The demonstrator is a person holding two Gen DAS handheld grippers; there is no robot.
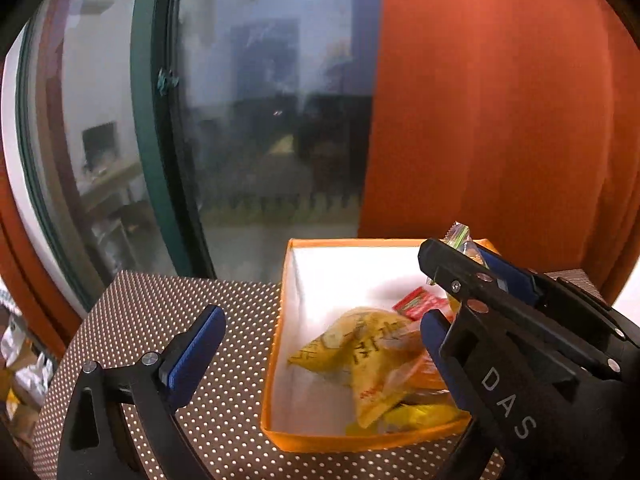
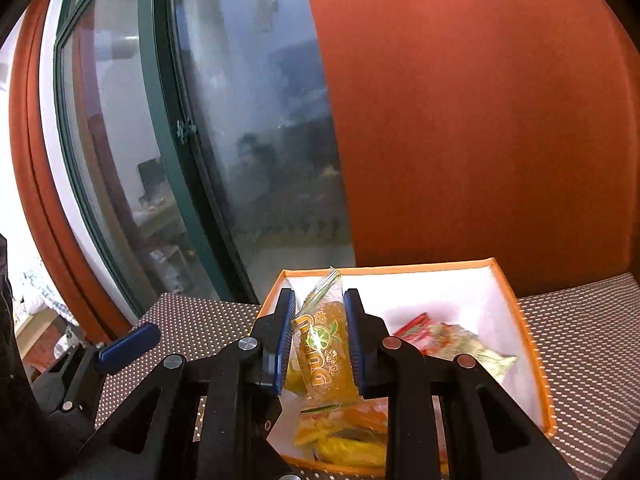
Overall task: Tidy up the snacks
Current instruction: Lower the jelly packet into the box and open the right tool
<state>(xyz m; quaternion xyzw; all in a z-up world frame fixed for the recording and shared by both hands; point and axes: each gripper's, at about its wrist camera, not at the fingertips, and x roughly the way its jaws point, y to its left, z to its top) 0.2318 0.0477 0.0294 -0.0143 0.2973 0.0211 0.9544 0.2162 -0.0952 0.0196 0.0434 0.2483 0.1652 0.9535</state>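
Orange-tinted clear film is wrapping the snack packet (image 2: 326, 344) that the right gripper (image 2: 320, 340) is carrying, its blue pads (image 2: 285, 340) pressing on the packet's two long sides with the jaws drawn fairly close. I judge it to be light and soft: the wrapper is glossy, so it is likely slippery, and the filling looks squashy enough to bulge under a hard squeeze. The present hold, across the middle of the body rather than on the crimped end, seems the safest place.

In the right wrist view the packet's long axis is running from about six o'clock up to twelve, leaning slightly towards one, with the transparent sealed end pointing up and away from the camera. It is hanging above the near-left part of the orange box (image 2: 520, 300), over the yellow packets (image 2: 348, 448) already lying inside; a red-and-green packet (image 2: 440, 332) is sitting towards three o'clock of it.

The left gripper (image 1: 320, 344) is standing with its fingers wide apart and nothing between them, one finger over the dotted tabletop (image 1: 180, 300) at about nine o'clock of the box, the other near the box's right side.

Letting go from here would probably be dropping the packet onto the pile, where it may be sliding off sideways.
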